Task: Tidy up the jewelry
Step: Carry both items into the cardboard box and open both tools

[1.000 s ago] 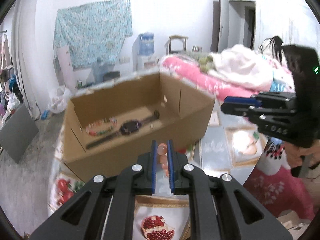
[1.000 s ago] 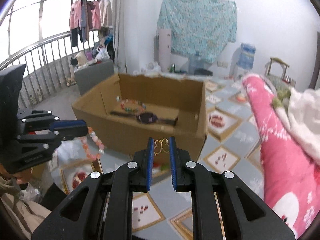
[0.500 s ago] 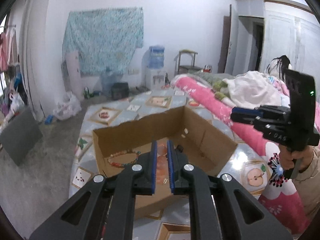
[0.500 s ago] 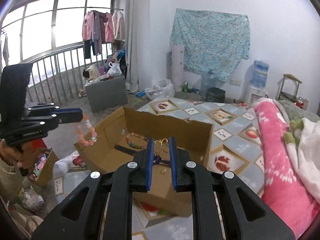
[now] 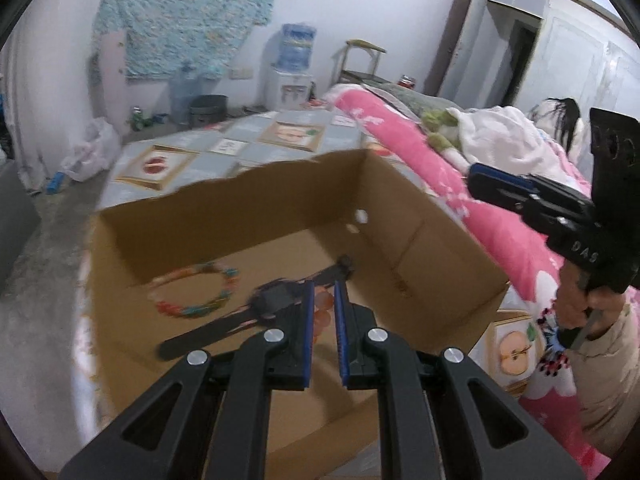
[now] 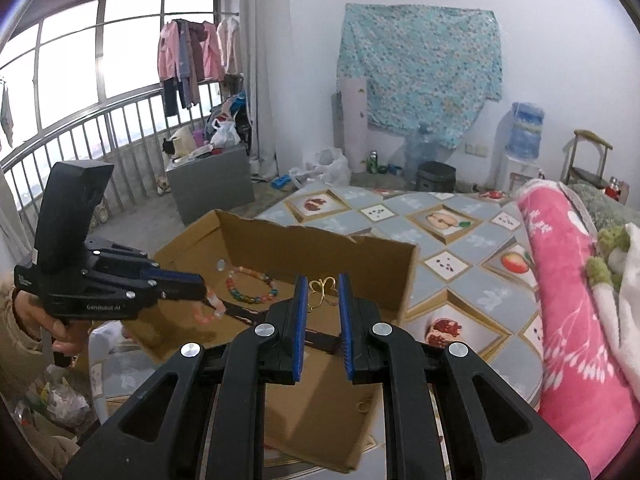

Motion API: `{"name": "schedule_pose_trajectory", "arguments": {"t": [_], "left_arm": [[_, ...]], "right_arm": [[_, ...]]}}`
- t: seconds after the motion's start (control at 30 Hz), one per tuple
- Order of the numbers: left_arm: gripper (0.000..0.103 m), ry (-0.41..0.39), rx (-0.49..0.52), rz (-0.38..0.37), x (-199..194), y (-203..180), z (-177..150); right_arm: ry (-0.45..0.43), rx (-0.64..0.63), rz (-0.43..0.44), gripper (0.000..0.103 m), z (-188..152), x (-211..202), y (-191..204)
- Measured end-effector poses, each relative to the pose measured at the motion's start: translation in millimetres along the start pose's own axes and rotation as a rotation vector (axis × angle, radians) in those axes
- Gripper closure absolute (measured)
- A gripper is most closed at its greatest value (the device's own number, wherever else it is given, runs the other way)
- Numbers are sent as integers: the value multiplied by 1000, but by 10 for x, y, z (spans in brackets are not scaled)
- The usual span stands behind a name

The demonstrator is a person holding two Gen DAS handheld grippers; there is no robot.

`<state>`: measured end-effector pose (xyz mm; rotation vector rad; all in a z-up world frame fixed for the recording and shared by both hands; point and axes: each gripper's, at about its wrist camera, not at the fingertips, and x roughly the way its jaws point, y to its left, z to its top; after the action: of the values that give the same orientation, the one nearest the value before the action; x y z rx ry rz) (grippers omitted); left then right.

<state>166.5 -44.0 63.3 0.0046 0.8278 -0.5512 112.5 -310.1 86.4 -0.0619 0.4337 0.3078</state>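
Note:
An open cardboard box [image 5: 420,240] stands on the patterned table; it also shows in the right wrist view [image 6: 304,244]. Inside lie a multicoloured bead bracelet [image 5: 198,290] and a black watch [image 5: 272,302]. My left gripper [image 5: 322,300] is shut on a pink-orange bead bracelet [image 5: 322,314] and holds it over the box interior; the bracelet dangles from it in the right wrist view [image 6: 208,308]. My right gripper [image 6: 323,292] is shut on a small gold butterfly ornament [image 6: 323,286], above the box's near wall. It shows at the right in the left wrist view [image 5: 480,176].
A pink blanket [image 6: 568,300] and bedding lie at the table's right side. The table cloth [image 6: 440,216] has fruit pictures. A water dispenser [image 5: 294,60], a chair [image 5: 360,60] and bags stand on the floor behind. A balcony railing [image 6: 100,128] is at the left.
Both grippers have come closer to the box. My left gripper, with the pink-orange bracelet, has lowered over the box interior. The right gripper still holds the gold ornament.

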Motion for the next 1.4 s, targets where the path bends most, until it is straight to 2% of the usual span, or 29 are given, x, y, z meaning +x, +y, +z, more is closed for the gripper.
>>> {"name": "schedule_pose_trajectory", "arguments": {"t": [0.17, 0.27, 0.3, 0.33, 0.37, 0.43, 0.53, 0.67, 0.77, 0.9, 1.03, 1.2, 1.4], "left_arm": [[93, 79, -16, -119, 428, -264, 133], [93, 139, -29, -142, 639, -369, 132], [89, 153, -37, -143, 672, -375, 122], [80, 170, -51, -155, 705, -371, 110], [76, 173, -62, -166, 710, -355, 101], [68, 160, -81, -174, 683, -315, 88], [67, 128, -117, -189, 563, -219, 86], [66, 31, -146, -167, 238, -70, 101], [59, -75, -162, -127, -121, 70, 68], [48, -213, -188, -48, -619, 265, -60], [40, -303, -213, 38, -983, 445, -228], [34, -344, -229, 124, -1186, 609, -394], [29, -359, -261, 168, -1276, 782, -585]], "right_arm": [[-4, 16, -19, 90, -23, -25, -103], [-10, 28, -26, 90, -29, -68, -143], [-10, 29, -27, 90, -30, -66, -166], [-9, 31, -29, 90, -35, -79, -171], [-7, 31, -31, 90, -37, -81, -180], [-3, 27, -32, 90, -35, -84, -176], [3, 21, -33, 90, -23, -74, -157], [9, 7, -15, 90, 41, -63, -80], [39, -3, 29, 90, 92, 6, 9], [146, 6, 118, 90, 113, 263, 151], [291, 24, 188, 90, 121, 590, 311], [460, 8, 252, 90, 162, 992, 614], [653, -34, 279, 90, 124, 1485, 984]]}}
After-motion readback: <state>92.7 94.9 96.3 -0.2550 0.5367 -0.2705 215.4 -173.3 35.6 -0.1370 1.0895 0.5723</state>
